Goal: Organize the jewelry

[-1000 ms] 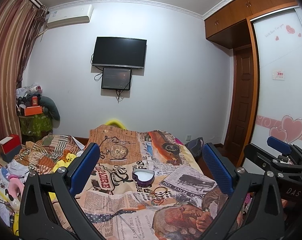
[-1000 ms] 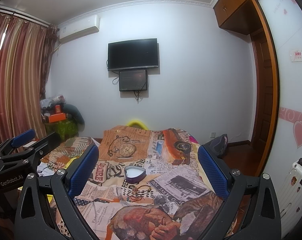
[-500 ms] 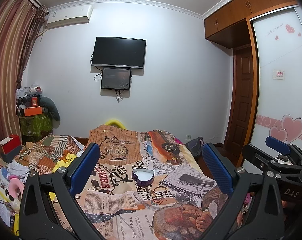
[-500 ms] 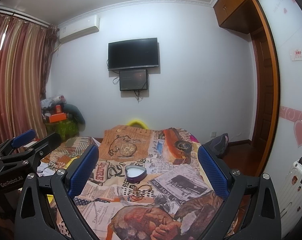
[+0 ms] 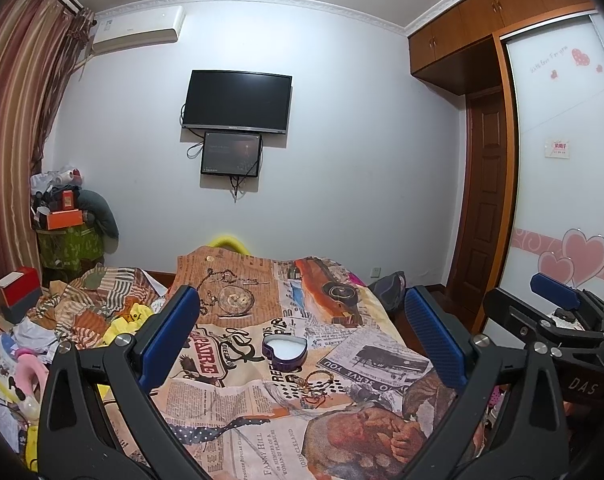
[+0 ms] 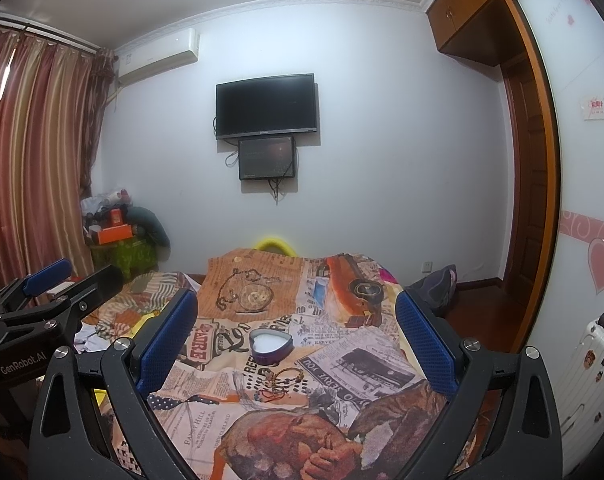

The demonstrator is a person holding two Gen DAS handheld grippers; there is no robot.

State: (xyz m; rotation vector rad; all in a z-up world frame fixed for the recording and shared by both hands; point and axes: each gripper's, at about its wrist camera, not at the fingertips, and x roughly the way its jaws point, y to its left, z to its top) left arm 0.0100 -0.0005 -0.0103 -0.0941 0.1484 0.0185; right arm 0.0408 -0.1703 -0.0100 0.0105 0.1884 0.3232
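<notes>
Left wrist view shows the left gripper (image 5: 302,336) with its blue fingers (image 5: 170,334) spread wide, holding and touching nothing, framing the heart-shaped box (image 5: 285,353) at lower centre of the newspaper-print bedspread (image 5: 230,412). A tangle of bracelets (image 5: 316,386) lies just below the box. Right wrist view has the right gripper (image 6: 296,334) equally wide and empty.

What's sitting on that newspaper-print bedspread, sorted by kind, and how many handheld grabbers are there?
Heart-shaped tin: 1
Jewelry pile: 1 (tangled bracelets and rings; pieces too small to count)
Grippers: 2, left and right, fingers wide apart, holding nothing
Total: 4
</notes>
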